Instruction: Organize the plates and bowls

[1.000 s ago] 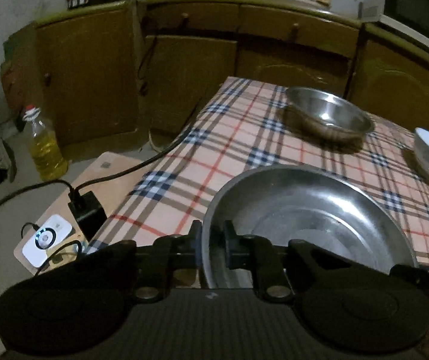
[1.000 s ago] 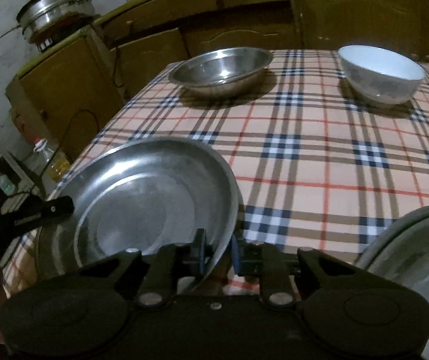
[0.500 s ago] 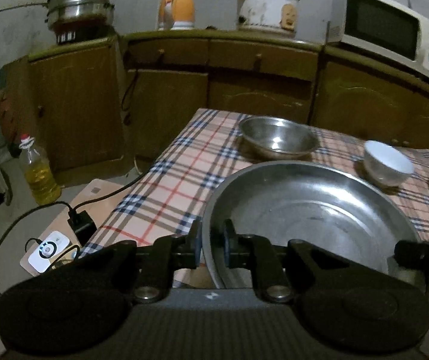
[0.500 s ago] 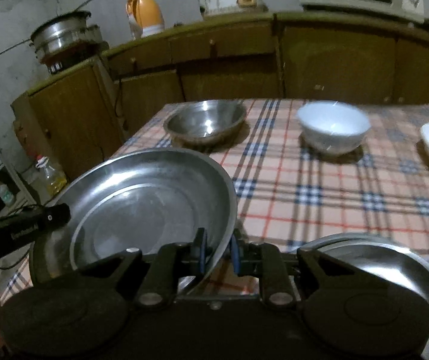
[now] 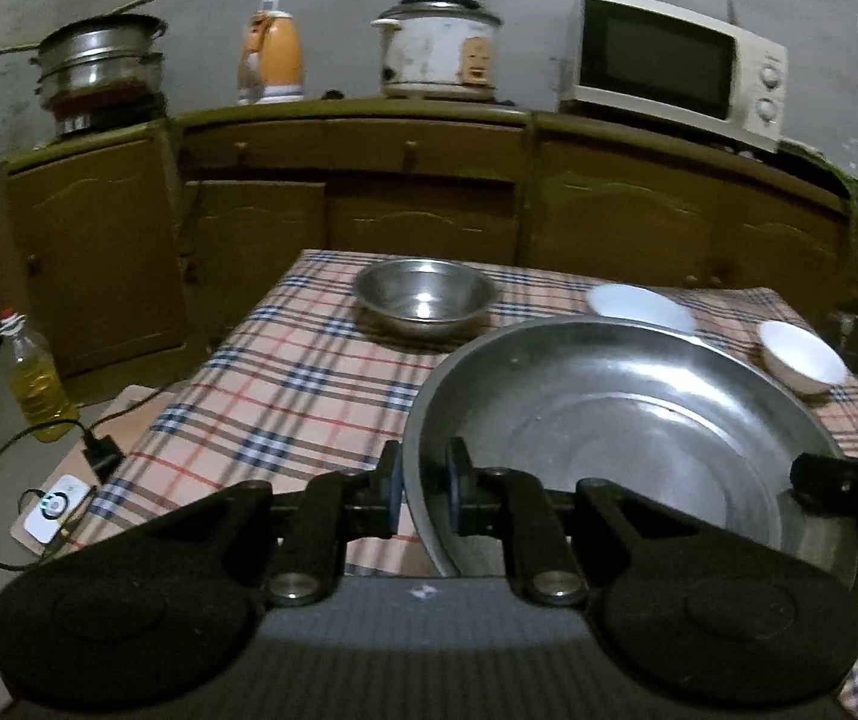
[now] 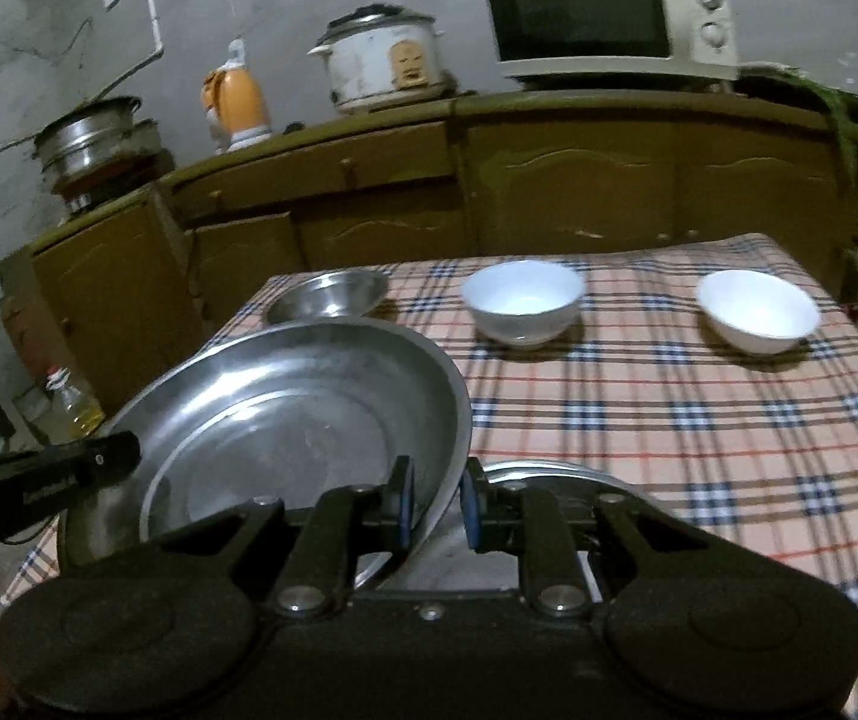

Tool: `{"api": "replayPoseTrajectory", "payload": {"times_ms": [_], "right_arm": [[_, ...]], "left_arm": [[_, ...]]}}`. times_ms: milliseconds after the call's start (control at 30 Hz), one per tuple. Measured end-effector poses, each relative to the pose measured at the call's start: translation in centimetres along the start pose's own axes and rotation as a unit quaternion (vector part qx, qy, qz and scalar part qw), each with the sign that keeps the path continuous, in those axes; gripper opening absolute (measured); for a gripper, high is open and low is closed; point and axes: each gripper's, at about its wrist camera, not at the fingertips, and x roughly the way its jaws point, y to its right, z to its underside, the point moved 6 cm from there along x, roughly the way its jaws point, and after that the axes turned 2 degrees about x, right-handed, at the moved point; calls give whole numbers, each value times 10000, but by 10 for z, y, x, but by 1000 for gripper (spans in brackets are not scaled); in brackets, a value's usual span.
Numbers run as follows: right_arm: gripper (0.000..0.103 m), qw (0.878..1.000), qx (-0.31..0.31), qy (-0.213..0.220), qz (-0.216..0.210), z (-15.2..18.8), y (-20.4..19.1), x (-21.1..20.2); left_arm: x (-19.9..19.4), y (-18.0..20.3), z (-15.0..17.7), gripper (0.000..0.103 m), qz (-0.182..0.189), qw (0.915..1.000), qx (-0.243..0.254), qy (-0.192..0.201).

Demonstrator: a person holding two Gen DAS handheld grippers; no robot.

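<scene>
A shiny steel plate (image 5: 627, 438) gleams above a soft checked tablecloth (image 5: 285, 384); white bowls (image 6: 522, 300) look glossy ceramic (cabinets (image 5: 429, 204) behind, dull varnished wood).

A home kitchen, dim and well worn. Along the far wall, a run of brown wooden cabinets (image 5: 417, 204) with drawers and arched door panels. On top: a white microwave oven (image 5: 675, 66), a white rice cooker (image 5: 438, 54) with a stained body, an orange and white electric kettle (image 5: 270, 57), and stacked steel steamer pots (image 5: 99, 69) at the left corner. Behind, a rough grey plaster wall (image 6: 39, 48) with exposed cables. In front, a tabletop under a peach plaid cloth (image 5: 285, 384), set with steel and white bowls. On the floor, a plastic bottle of yellow cooking oil (image 5: 39, 378) beside a plugged-in cable.
</scene>
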Motion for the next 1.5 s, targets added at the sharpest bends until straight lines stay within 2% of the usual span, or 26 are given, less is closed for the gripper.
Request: {"api": "replayPoseTrajectory", "payload": {"times_ms": [300,600,867,1500], "right_arm": [[22,9995,147,162,242,6,39,-37],[22,9983,331,191,443,19,72,-53],[22,9970,554,-22,542,39,95,-42],[22,9941,670,-523,681,72,120,5]], "left_arm": [[-13,41,5,16,241,9995,198,44],[-11,71,16,16,448,9981,433,-32],[5,86,35,16,568,9965,546,-292],[47,99,65,16,542,9934,724,-708]]}}
